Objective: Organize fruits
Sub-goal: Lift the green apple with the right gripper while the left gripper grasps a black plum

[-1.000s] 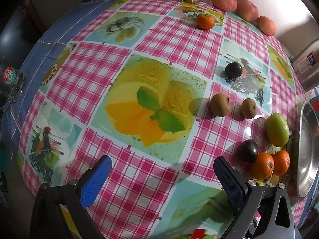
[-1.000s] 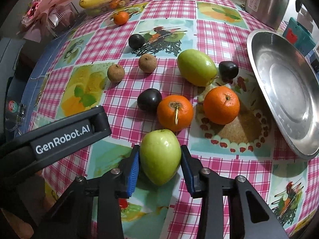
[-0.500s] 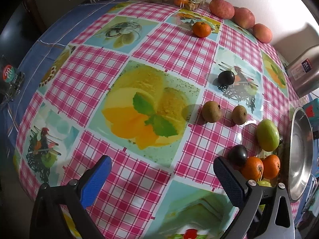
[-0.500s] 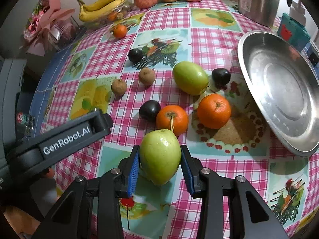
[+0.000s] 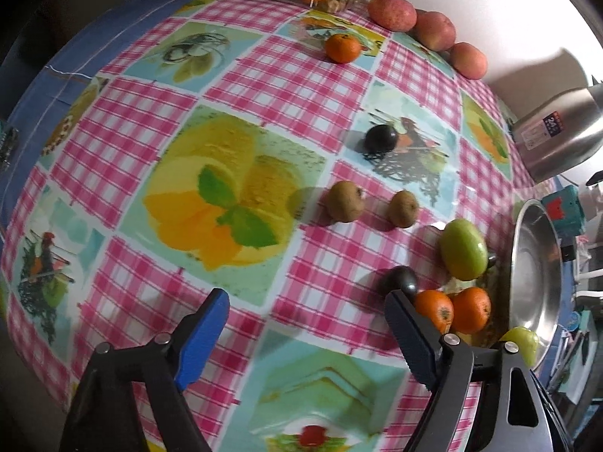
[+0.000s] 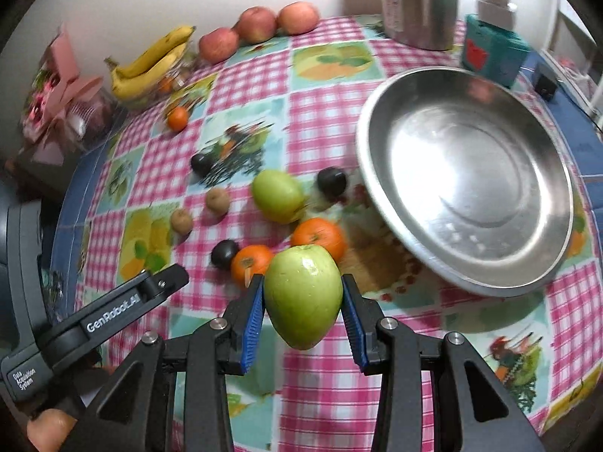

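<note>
The right gripper point(image 6: 303, 310) has its jaws clamped on a green apple point(image 6: 303, 295), the blue pads pressing both flanks, and holds it clear above the tabletop point(image 6: 320, 86), just short of the near rim of the steel basin point(image 6: 467, 173). The left gripper point(image 5: 307, 335) has nothing between its jaws; they stand apart, though they have just been closing somewhat. It points steeply down at the cloth, well to the left of the basin.

Judged from this, the sorting has hardly begun: the basin is bare, and the held apple would be its first fruit. Beside the basin's left rim lie a second green fruit point(image 6: 278, 196), two oranges point(image 6: 318, 235), and a dark plum point(image 6: 331, 182). Another plum point(image 6: 223, 253) sits beside the oranges. Farther from the basin are two brown fruits point(image 5: 345, 201), one more plum point(image 5: 380, 138), a lone orange point(image 5: 342, 48), three red apples point(image 6: 257, 24) and bananas point(image 6: 150, 62).
</note>
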